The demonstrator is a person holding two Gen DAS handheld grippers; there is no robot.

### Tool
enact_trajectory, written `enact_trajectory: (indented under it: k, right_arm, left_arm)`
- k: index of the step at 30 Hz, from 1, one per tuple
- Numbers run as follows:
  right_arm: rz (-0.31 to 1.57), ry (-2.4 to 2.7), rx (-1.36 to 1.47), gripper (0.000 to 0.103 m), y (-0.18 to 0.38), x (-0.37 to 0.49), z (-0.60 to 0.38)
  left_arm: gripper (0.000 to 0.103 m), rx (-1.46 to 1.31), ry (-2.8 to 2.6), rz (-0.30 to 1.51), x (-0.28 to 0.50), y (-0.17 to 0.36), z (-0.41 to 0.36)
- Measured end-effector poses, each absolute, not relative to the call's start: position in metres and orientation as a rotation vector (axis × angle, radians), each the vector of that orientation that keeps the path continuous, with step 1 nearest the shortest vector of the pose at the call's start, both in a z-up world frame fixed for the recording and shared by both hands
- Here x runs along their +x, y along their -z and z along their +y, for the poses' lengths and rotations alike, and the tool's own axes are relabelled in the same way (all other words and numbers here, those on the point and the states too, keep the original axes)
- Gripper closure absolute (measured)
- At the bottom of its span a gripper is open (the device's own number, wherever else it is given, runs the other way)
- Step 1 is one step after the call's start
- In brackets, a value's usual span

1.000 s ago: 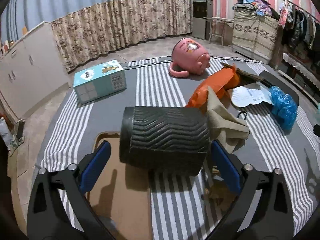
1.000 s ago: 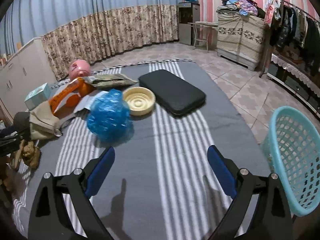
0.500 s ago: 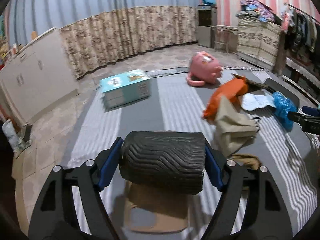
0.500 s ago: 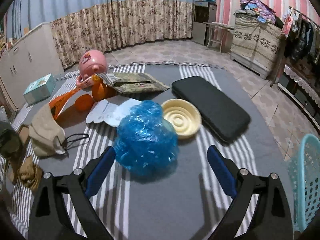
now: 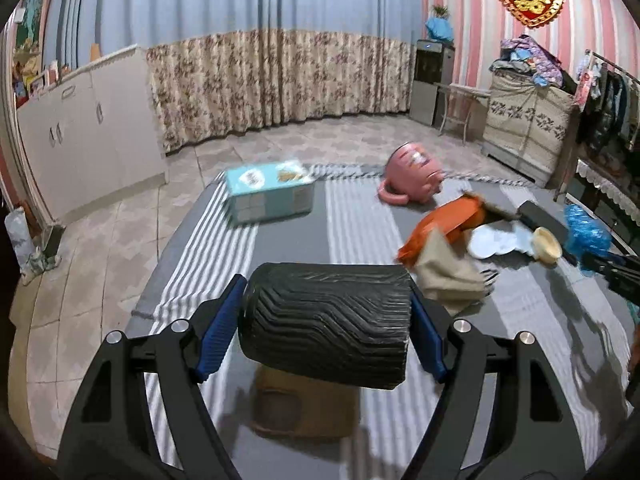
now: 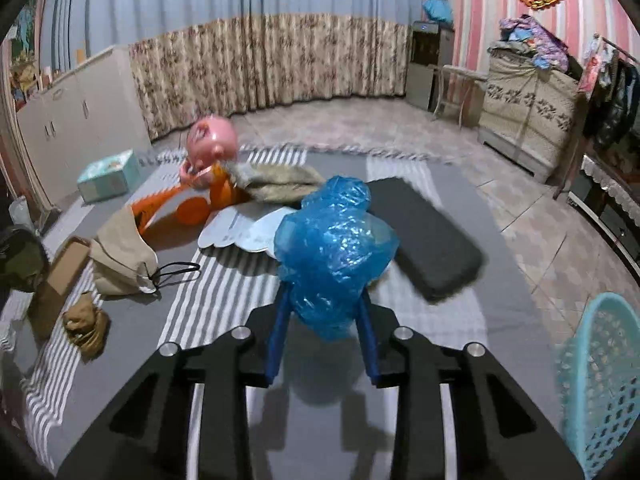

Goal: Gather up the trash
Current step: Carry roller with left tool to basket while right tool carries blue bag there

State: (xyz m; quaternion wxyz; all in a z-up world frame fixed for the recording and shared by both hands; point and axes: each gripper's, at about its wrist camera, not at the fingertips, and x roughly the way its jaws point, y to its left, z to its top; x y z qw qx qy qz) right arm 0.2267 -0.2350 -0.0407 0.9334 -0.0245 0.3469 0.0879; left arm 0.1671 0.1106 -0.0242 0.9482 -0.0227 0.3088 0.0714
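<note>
My left gripper (image 5: 325, 322) clamps a ribbed black cylinder (image 5: 326, 322) endwise, lifted above the striped mat (image 5: 360, 216). My right gripper (image 6: 323, 322) is closing, its jaws pinching a crinkly blue plastic bag (image 6: 334, 248); a teal mesh basket (image 6: 596, 384) stands far right.

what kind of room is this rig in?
Likely a lived-in home room, bedroom or living space: floor-length floral curtains, a clothes rack hung with garments, a striped rug strewn with household clutter.
</note>
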Motion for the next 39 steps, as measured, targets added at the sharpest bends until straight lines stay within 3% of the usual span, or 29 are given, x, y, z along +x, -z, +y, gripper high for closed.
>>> enact_trajectory:
  k: [9,24,39]
  right_arm:
    - [0.635,0.003,0.066,0.071,0.001,0.168,-0.366]
    - [0.625,0.285,0.121,0.071,0.024,0.137,-0.515]
    - [0.613,0.325,0.195,0.071,0.031,0.136,-0.565]
  left_arm:
    - [0.029,-0.014,-0.032,0.547,0.167,-0.002,0.016]
    - [0.029,0.022,0.243,0.523,0.181,-0.002,-0.19]
    - [0.029,0.104,0.46,0.544,0.179,0.028,-0.351]
